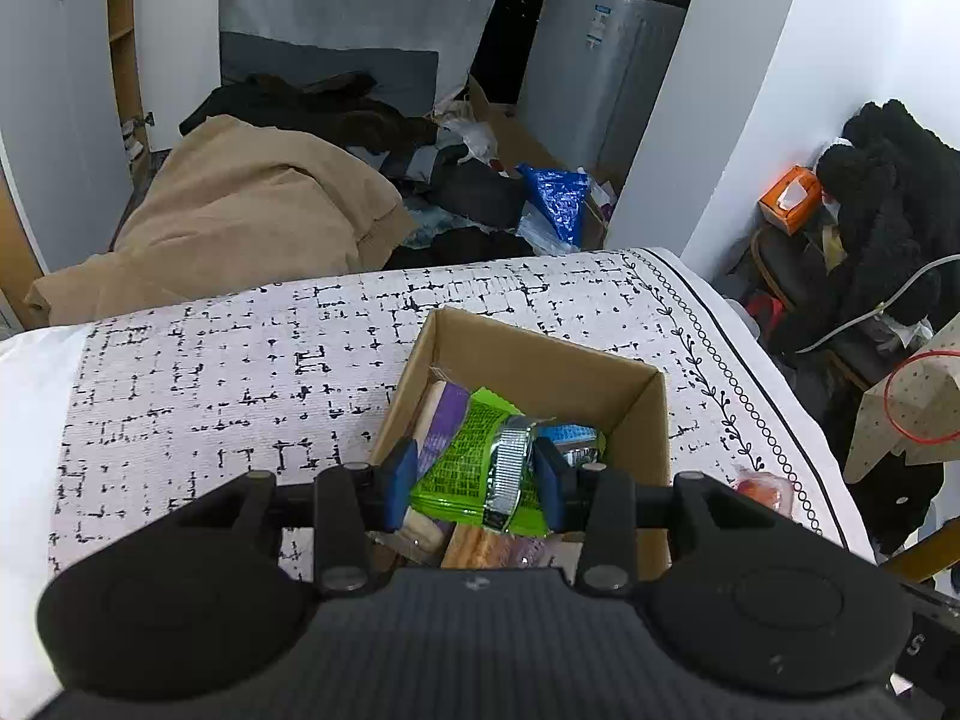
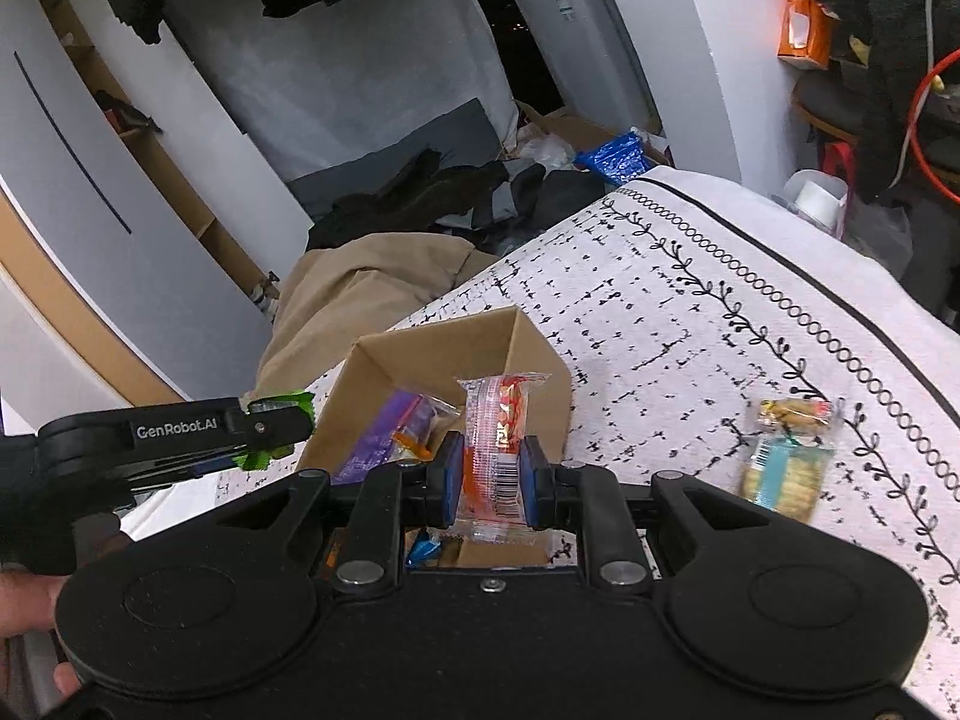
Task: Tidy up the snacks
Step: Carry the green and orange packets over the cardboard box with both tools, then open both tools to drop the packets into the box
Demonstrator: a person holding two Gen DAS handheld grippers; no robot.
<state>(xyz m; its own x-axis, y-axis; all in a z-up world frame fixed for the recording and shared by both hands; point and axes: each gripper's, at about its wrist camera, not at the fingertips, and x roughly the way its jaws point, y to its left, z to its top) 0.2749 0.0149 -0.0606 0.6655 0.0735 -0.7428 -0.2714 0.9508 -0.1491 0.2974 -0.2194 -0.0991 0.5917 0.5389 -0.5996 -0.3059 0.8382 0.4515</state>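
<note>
An open cardboard box (image 1: 540,348) stands on the patterned white tablecloth (image 1: 210,372). It holds a purple packet (image 1: 447,420), a blue packet (image 1: 570,435) and biscuit packs (image 1: 480,546). My left gripper (image 1: 474,483) is shut on a green snack packet (image 1: 468,450), held just over the box's near side. In the right wrist view, my right gripper (image 2: 492,480) is shut on a clear red-printed packet (image 2: 501,414) in front of the box (image 2: 528,336). The left gripper (image 2: 279,420) shows at the left with the green packet (image 2: 294,403) in its tips.
A teal-and-yellow cracker pack (image 2: 786,462) lies on the cloth right of the box. A reddish packet (image 1: 762,489) lies near the table's right edge. Beyond the table are a tan coat (image 1: 240,210), dark clothes, a fridge (image 1: 600,60) and a cluttered chair (image 1: 870,240).
</note>
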